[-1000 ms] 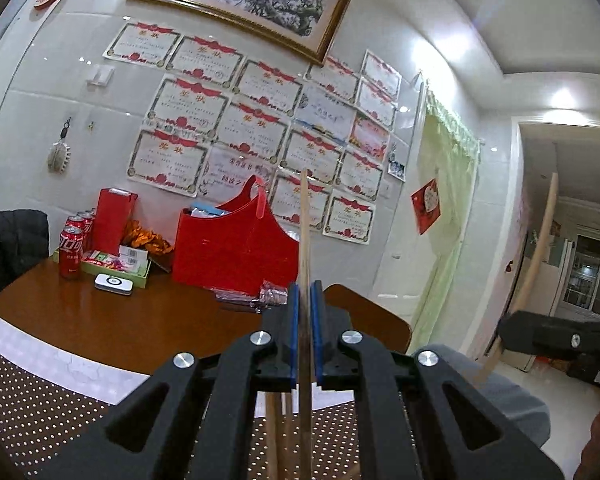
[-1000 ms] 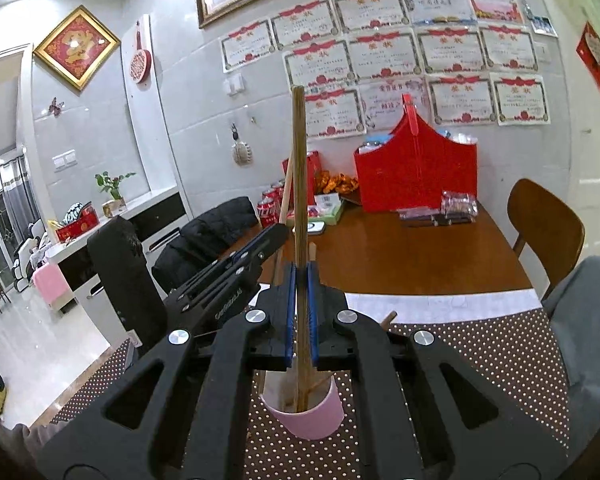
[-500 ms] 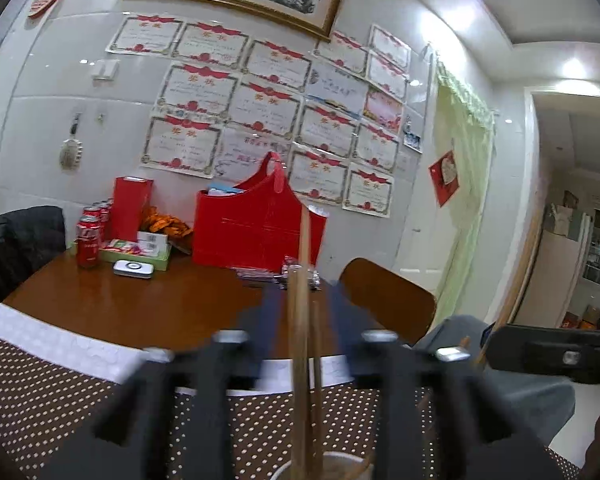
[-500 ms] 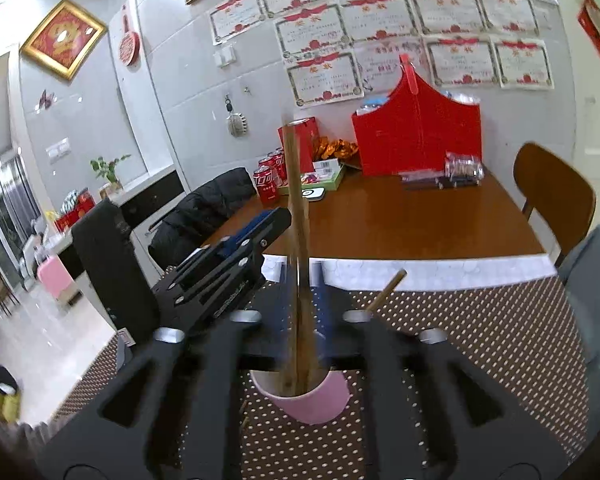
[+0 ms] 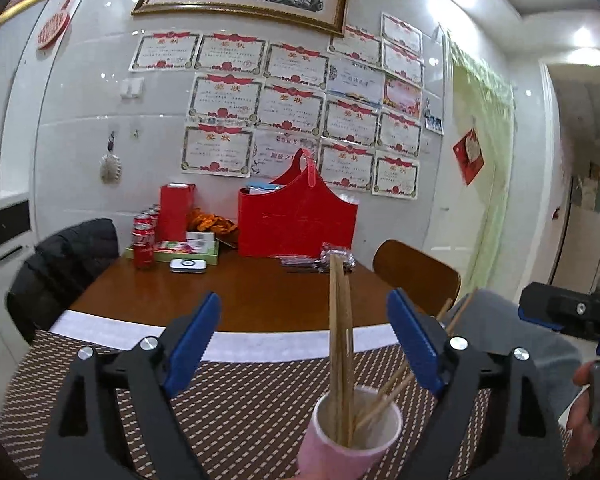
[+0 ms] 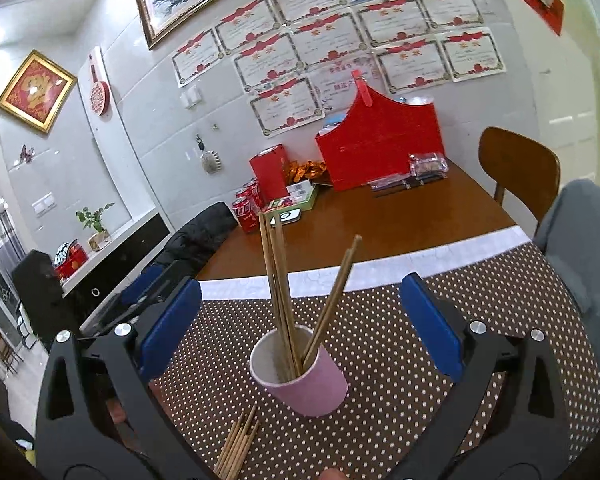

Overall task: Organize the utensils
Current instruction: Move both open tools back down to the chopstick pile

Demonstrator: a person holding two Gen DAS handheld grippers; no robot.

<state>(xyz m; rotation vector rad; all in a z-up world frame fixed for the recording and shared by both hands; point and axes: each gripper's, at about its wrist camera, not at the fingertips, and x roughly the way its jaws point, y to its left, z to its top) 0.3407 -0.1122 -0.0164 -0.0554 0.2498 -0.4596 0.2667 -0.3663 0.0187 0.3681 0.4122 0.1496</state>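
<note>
Released chopsticks [image 6: 278, 292] lean in pink cup [image 6: 312, 384]; both grippers' jaws opening, empty.

Left gripper [image 5: 304, 340]: matte black angular linkage arms with triangular cut-outs, round silver screws at joints, blue pads with ribbed inner faces on both fingers. Right gripper [image 6: 300, 320]: same build, black arms, silver screws, smooth-looking blue pads. In left wrist view, right gripper body black with blue edge and one silver screw. Grey garment on person at frame right.
</note>
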